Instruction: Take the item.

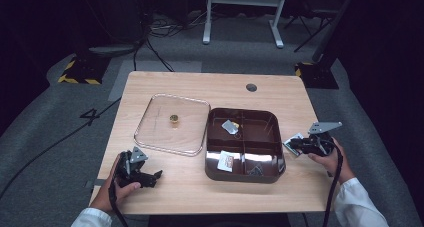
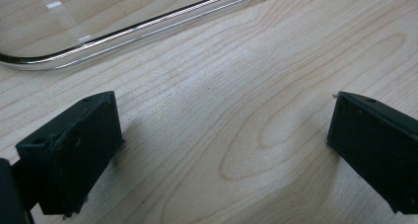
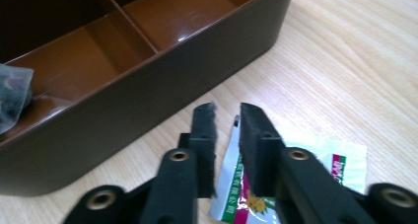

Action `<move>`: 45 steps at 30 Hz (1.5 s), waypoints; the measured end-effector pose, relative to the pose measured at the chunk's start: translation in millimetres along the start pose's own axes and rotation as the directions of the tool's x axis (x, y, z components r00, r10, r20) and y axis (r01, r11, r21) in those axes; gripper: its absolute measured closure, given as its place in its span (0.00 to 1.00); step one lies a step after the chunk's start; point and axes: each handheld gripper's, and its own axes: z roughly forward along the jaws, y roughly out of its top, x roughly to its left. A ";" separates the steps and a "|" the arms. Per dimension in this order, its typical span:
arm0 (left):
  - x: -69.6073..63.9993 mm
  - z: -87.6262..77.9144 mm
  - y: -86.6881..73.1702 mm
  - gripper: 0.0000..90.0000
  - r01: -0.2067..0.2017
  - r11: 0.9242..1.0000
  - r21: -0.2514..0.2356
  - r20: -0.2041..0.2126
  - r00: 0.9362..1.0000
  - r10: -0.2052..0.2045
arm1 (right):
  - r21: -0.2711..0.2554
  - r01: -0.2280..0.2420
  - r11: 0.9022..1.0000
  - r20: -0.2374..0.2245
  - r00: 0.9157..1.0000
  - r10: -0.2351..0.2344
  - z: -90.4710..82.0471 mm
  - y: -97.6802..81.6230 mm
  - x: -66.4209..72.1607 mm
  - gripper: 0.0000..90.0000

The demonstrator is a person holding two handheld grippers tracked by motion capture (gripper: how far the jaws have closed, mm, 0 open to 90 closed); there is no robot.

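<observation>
The right gripper (image 3: 226,116) hovered low over a sachet (image 3: 305,174) lying on the table (image 1: 200,187) beside the box (image 1: 245,174), jaws slightly parted with its edge between them, seemingly unpinched; the left gripper (image 2: 222,150) rested spread wide, idle, near the lid (image 1: 172,123).

A light wooden table (image 1: 215,192) with a round grommet hole near its far edge carries a clear lid (image 1: 172,123) on the left, a brown compartment box (image 1: 244,173) at centre, and a printed sachet (image 3: 296,177) lying flat just right of the box.
</observation>
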 end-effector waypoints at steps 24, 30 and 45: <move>0.1 -0.1 0.0 0.00 -0.004 1.000 -0.001 -0.003 1.000 0.004 | -0.023 0.043 0.999 0.115 0.993 -0.040 -14.9 11.4 16.3 0.27; 0.1 -0.1 0.0 0.00 -0.004 1.000 -0.001 -0.003 1.000 0.004 | -0.019 0.052 0.998 0.121 0.991 -0.050 -18.9 8.9 19.5 0.25; -0.1 -0.2 0.0 0.00 -0.003 1.000 0.000 -0.004 1.000 0.003 | 0.003 0.081 0.997 0.158 0.984 -0.080 -30.9 -12.0 29.3 0.24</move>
